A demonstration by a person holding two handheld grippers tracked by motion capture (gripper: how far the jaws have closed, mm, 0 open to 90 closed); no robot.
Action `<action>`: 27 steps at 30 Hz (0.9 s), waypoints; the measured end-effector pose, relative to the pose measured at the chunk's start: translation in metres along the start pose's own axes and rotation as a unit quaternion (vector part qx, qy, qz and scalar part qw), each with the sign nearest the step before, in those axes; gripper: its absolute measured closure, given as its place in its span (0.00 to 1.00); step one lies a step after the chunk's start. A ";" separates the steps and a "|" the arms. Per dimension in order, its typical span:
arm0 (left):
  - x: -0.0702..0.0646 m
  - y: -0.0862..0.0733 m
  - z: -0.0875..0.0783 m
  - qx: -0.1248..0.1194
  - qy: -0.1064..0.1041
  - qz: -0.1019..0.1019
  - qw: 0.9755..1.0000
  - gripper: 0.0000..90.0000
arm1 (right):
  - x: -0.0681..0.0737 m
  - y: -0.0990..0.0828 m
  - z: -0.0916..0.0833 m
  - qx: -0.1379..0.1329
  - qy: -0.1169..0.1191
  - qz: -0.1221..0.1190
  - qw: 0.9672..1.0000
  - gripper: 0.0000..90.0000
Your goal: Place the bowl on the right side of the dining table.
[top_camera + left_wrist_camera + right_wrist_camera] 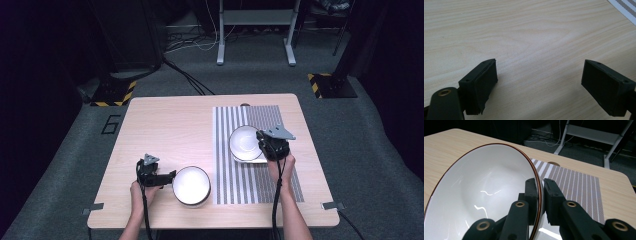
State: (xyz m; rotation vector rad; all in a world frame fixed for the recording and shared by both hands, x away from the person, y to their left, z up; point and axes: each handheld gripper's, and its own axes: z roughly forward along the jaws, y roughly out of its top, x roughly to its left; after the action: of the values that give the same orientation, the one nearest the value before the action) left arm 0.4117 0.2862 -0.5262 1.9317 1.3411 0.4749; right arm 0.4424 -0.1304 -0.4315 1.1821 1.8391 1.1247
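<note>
In the right gripper view the right gripper (pixel 541 195) has its fingers (pixel 531 195) pinching the rim of a white bowl (pixel 481 195), tilted above the striped mat (pixel 260 150) at centre right of the high view. The left gripper (pixel 539 85), fingers spread over bare worktop (pixel 524 30), sits beside a second bowl (pixel 191 186) at lower centre. I judge one bowl lifted and not yet placed.

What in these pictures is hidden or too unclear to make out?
- High view: the flat white piece under the held bowl; the bowl and right gripper cover most of it.
- High view: the near bowl is washed out by glare, so its inside is unreadable.
- Right gripper view: the held bowl's lower part is cut off by the edge.
</note>
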 end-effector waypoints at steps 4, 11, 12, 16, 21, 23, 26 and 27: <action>-0.001 -0.003 0.000 -0.011 0.005 0.007 1.000 0.14 | -0.004 0.000 0.001 0.002 -0.001 0.006 1.000 0.91; -0.005 -0.004 0.001 -0.006 0.018 0.019 1.000 0.15 | -0.011 -0.001 0.005 0.005 -0.003 0.014 1.000 0.91; -0.006 -0.004 0.002 -0.005 0.021 0.024 0.999 0.14 | -0.011 -0.001 0.006 0.006 -0.002 0.017 1.000 0.91; -0.008 -0.003 0.003 0.001 0.027 0.035 0.999 0.13 | -0.015 -0.001 0.008 0.008 -0.001 0.024 1.000 0.91; -0.008 -0.003 0.003 0.002 0.027 0.038 0.999 0.13 | -0.019 -0.002 0.012 0.014 -0.002 0.028 1.000 0.91; -0.008 -0.003 0.003 0.002 0.027 0.037 0.999 0.12 | -0.020 -0.003 0.014 0.017 -0.002 0.031 0.999 0.91; -0.008 -0.003 0.003 0.002 0.027 0.038 0.999 0.13 | -0.023 -0.005 0.016 0.021 -0.002 0.036 0.999 0.91; -0.008 -0.003 0.003 0.002 0.027 0.038 0.999 0.12 | -0.024 -0.005 0.017 0.022 -0.002 0.036 0.999 0.91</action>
State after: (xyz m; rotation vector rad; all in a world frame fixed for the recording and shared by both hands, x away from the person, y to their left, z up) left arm 0.4086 0.2779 -0.5298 1.9912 1.3075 0.5655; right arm 0.4641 -0.1485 -0.4411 1.2845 1.8384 1.1260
